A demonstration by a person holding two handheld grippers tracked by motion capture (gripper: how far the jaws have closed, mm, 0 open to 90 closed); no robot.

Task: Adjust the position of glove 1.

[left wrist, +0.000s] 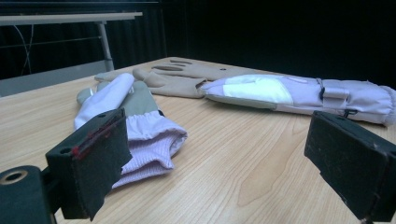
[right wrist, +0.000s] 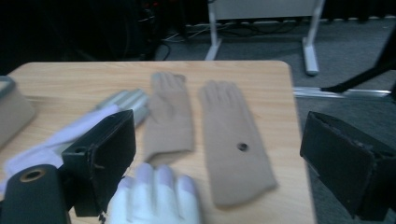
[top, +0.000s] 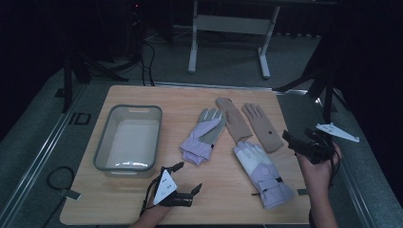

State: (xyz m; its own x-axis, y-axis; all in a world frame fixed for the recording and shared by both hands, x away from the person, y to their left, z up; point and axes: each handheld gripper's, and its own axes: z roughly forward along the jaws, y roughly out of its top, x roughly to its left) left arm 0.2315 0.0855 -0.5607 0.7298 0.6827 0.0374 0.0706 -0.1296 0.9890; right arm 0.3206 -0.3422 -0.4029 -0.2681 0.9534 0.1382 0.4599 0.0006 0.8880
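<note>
- The left gripper [top: 187, 179] is hovering low over the near edge of the wooden table [top: 223, 199], its jaws standing spread with nothing between them.
- The right gripper [top: 291, 141] is hanging off the table's right edge, its jaws also spread wide and gripping nothing.
- A lilac ski glove with a white palm [top: 263, 172] is lying flat near the front right, cuff toward the person, fingertips touching a tan glove.
- A second lilac ski glove with a grey palm [top: 203, 135] is lying mid-table, fingers pointing away, cuff toward the left gripper.
- A grey plastic basin [top: 101, 142] is sitting at the left side, well apart from the gloves.
- Two tan knit gloves, the left one [top: 233, 118] and the right one [top: 263, 126], are lying side by side farther back; the right one is showing a small dark dot.
</note>
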